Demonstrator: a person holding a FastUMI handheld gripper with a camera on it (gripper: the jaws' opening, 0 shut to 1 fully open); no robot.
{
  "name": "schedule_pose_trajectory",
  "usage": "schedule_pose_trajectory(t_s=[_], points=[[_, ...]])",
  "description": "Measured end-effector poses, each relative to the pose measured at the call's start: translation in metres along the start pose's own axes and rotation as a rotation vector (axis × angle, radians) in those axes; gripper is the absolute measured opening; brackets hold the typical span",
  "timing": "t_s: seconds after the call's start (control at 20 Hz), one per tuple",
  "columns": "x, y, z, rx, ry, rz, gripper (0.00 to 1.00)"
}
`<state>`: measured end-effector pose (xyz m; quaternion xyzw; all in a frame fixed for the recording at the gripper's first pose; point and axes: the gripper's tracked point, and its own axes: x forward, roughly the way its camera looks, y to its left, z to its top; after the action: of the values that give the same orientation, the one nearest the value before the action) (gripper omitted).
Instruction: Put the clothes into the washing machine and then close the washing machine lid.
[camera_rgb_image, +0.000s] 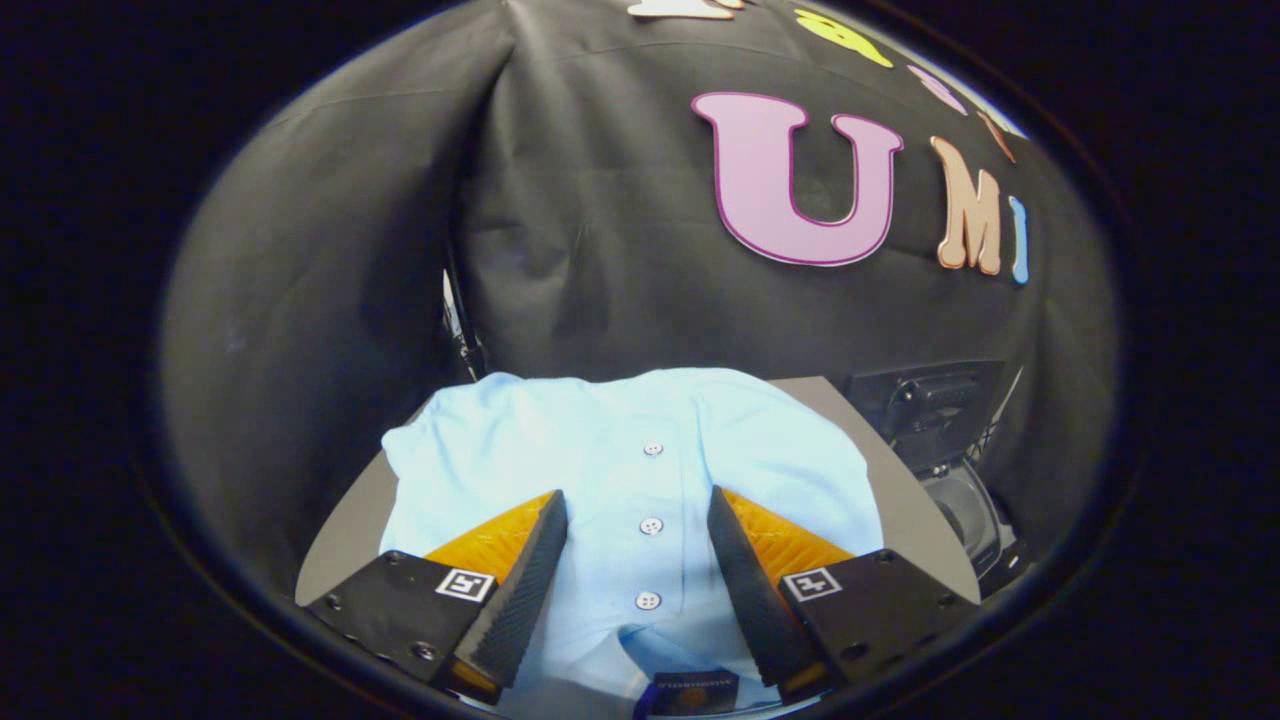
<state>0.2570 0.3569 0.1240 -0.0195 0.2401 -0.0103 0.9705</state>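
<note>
A light blue buttoned shirt (610, 460) lies spread flat on a grey table (905, 500), its button row running straight between my fingers. My gripper (637, 505) is open above the shirt, one finger on each side of the buttons, with nothing pressed between them. The collar with a dark label (695, 690) lies close under the fingers. To the right, past the table's edge, stands a dark washing machine (940, 420) with its round opening (965, 510) showing below a black panel.
The black cloth wall (600, 220) hangs close behind the table. A thin stand or cable (458, 330) shows at a gap in the cloth, behind the table's far left corner. Bare table surface (345, 545) flanks the shirt on the left.
</note>
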Motion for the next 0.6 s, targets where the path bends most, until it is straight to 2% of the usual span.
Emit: schedule_pose_trajectory(t_s=[0.1, 0.2, 0.3, 0.4, 0.45, 0.5, 0.6], points=[[-0.003, 0.0, 0.001, -0.009, 0.019, 0.005, 0.77], [-0.006, -0.001, 0.0, -0.011, 0.038, 0.01, 0.77], [-0.007, -0.002, -0.001, -0.038, 0.052, 0.019, 0.25], [-0.005, -0.005, 0.0, -0.083, 0.044, 0.026, 0.25], [-0.017, -0.017, 0.003, -0.122, 0.05, -0.006, 0.01], [-0.024, -0.032, 0.005, -0.138, 0.047, -0.043, 0.01], [-0.033, -0.047, 0.009, -0.099, 0.015, -0.046, 0.01]])
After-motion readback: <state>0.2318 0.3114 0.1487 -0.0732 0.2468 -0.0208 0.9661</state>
